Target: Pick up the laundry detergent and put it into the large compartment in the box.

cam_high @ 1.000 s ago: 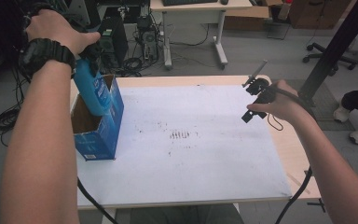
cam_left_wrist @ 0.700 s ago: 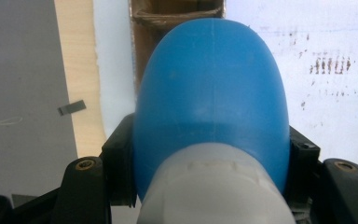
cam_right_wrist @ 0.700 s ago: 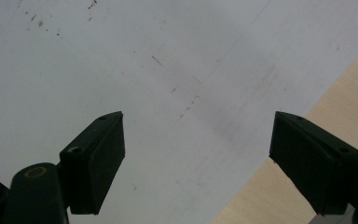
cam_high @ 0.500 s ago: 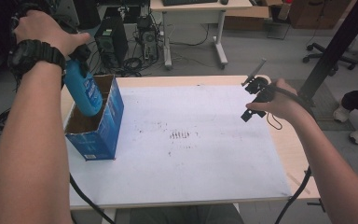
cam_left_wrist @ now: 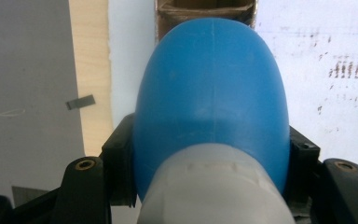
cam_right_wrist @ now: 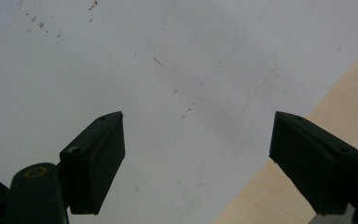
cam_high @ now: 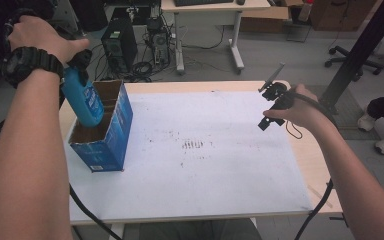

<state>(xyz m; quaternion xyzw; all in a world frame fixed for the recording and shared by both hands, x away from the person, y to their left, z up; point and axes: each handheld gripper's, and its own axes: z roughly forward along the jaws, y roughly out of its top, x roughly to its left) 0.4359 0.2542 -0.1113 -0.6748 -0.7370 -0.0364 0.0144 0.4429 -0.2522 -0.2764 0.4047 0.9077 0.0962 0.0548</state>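
Observation:
A blue bottle (cam_high: 82, 100) with a grey cap (cam_left_wrist: 214, 186) hangs bottom-down over the open top of a blue cardboard box (cam_high: 107, 135) at the table's left. My left gripper (cam_left_wrist: 209, 154) is shut on the bottle just below the cap, one black jaw on each side. In the high view the left hand holds it from above at the far left. Over the table's right side my right gripper (cam_right_wrist: 198, 158) stands open above the white sheet (cam_right_wrist: 121, 60), nothing between its fingers. The high view shows it (cam_high: 272, 107) in the right hand.
The white sheet (cam_high: 205, 165) covers most of the wooden table (cam_high: 320, 165), with dark smudges near its middle. Beyond the far edge stand a computer tower (cam_high: 115, 47), tangled cables and a desk. A black post (cam_high: 360, 50) rises at the right.
The left hand has carried the bottle toward the left and a little lower over the box's opening. The right hand has stayed where it was.

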